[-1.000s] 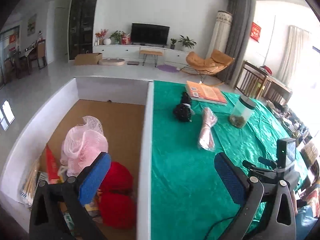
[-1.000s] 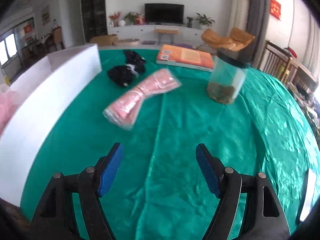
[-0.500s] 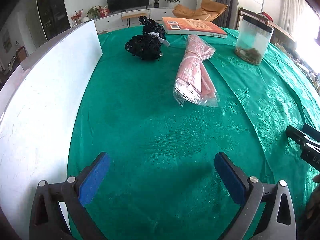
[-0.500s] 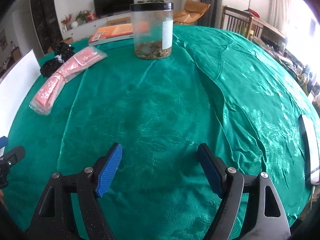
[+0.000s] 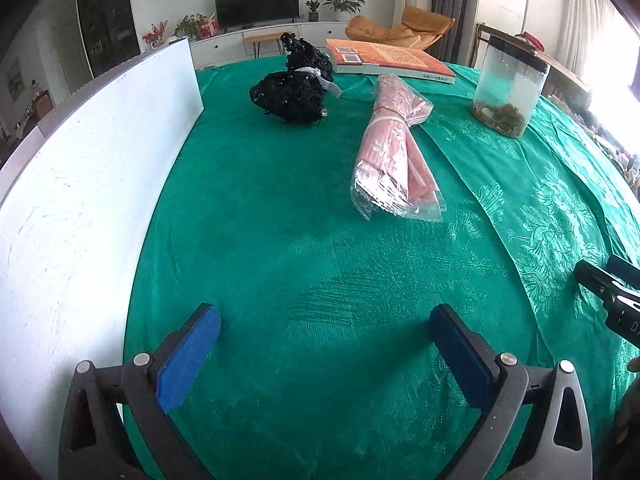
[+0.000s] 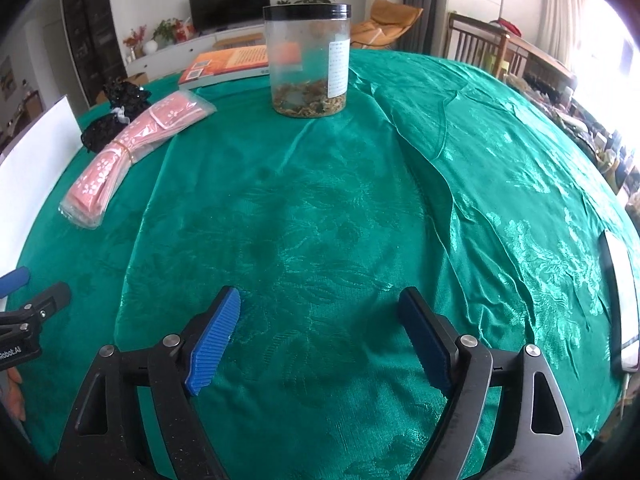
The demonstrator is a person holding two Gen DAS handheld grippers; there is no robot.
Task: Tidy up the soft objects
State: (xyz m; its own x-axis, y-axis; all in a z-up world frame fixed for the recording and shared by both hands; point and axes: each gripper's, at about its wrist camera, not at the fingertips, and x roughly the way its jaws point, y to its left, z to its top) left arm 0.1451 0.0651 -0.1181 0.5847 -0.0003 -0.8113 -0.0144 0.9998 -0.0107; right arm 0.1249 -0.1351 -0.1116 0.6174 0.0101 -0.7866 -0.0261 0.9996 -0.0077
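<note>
A pink cloth bundle in clear wrap point(image 5: 394, 156) point(image 6: 132, 152) lies on the green tablecloth point(image 5: 320, 272), and a black lacy bundle point(image 5: 294, 92) point(image 6: 114, 116) sits just behind it. My left gripper point(image 5: 325, 332) hovers open over bare cloth, well short of both, with nothing between its blue pads. My right gripper point(image 6: 320, 322) also hangs over bare cloth with its jaws opening and nothing between them; the pink bundle is far off to its left.
A white box wall point(image 5: 80, 184) point(image 6: 36, 144) runs along the table's left side. A clear jar with a black lid point(image 5: 508, 88) point(image 6: 308, 62) and an orange book point(image 5: 388, 58) point(image 6: 232, 62) stand at the back. A white flat item point(image 6: 620, 296) lies at the right edge.
The left gripper swung down from over the box onto the green cloth, then held still. The right gripper turned rightward toward the jar and its jaws widened slightly.
</note>
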